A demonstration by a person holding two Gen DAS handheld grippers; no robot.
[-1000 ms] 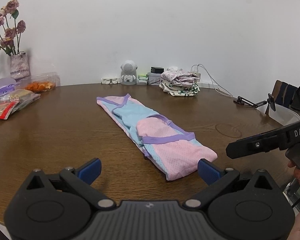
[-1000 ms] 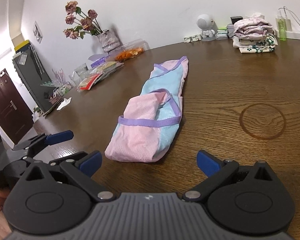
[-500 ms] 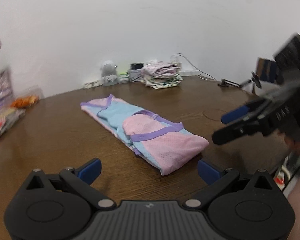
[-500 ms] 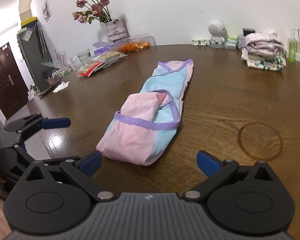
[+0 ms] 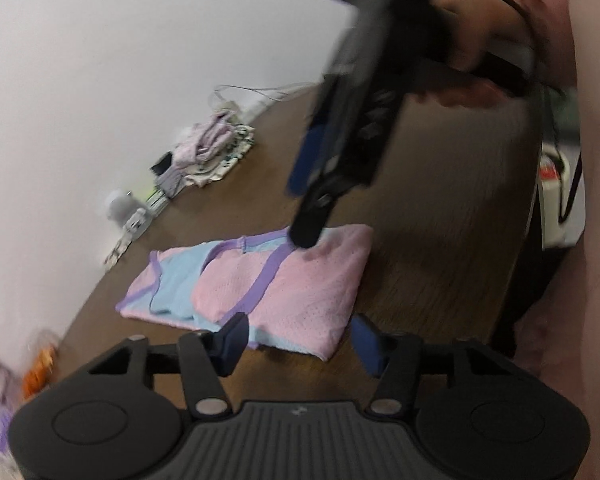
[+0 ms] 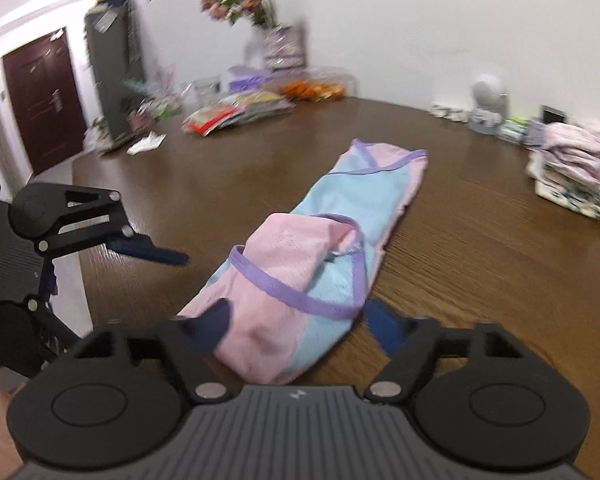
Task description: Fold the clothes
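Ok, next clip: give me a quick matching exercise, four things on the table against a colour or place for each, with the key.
Things:
1. garment
2. folded pile
3. flowers
4. table

Descriptions:
A. dark brown wood
B. pink and light blue, purple trim
C. far right in the right wrist view
D. in a vase by the back wall

Pairs: 1-B, 2-C, 3-D, 4-A
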